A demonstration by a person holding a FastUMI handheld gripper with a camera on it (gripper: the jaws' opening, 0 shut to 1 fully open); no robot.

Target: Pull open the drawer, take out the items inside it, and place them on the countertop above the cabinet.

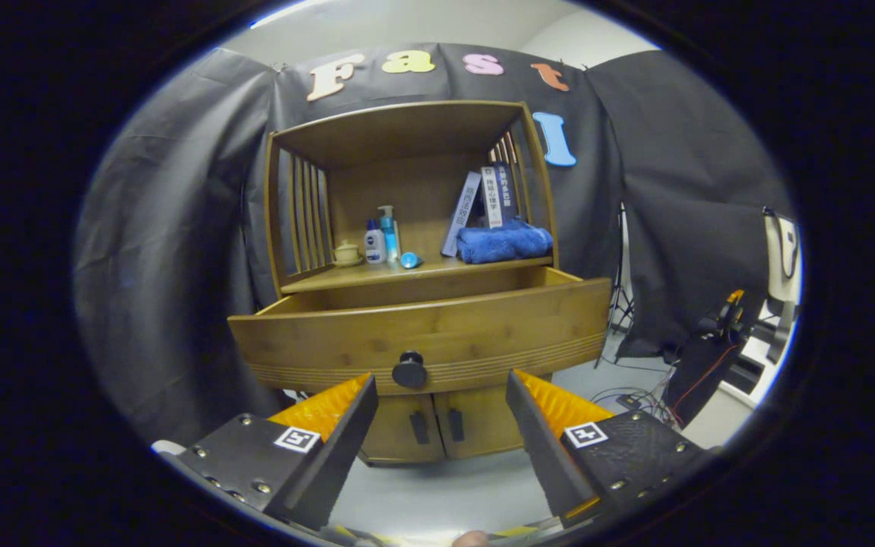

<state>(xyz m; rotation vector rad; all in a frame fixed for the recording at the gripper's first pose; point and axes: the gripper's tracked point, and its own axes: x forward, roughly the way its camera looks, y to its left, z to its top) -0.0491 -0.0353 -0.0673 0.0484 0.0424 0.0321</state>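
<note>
Here the gripper (441,406) stands with its two fingers spread wide and nothing between them, short of the wooden cabinet (415,304). The left finger (339,448) and the right finger (540,448) each carry a small square black-and-white marker on the black mount. The drawer (422,330) is pulled out, its front panel facing the gripper; its round black knob (409,370) sits just ahead of the fingers, between their tips and apart from both. The drawer's interior is hidden behind the front panel. On the countertop (377,275) above the drawer, from left to right, stand a small lidded pot (346,253), a white bottle (374,245) with a dark label too small to read, a blue pump bottle (388,230), a small blue round item (409,260), leaning books (483,201) whose spine text is too blurred to read, and a folded blue towel (504,243). Below the drawer are two cabinet doors (434,429) with dark handles.
</note>
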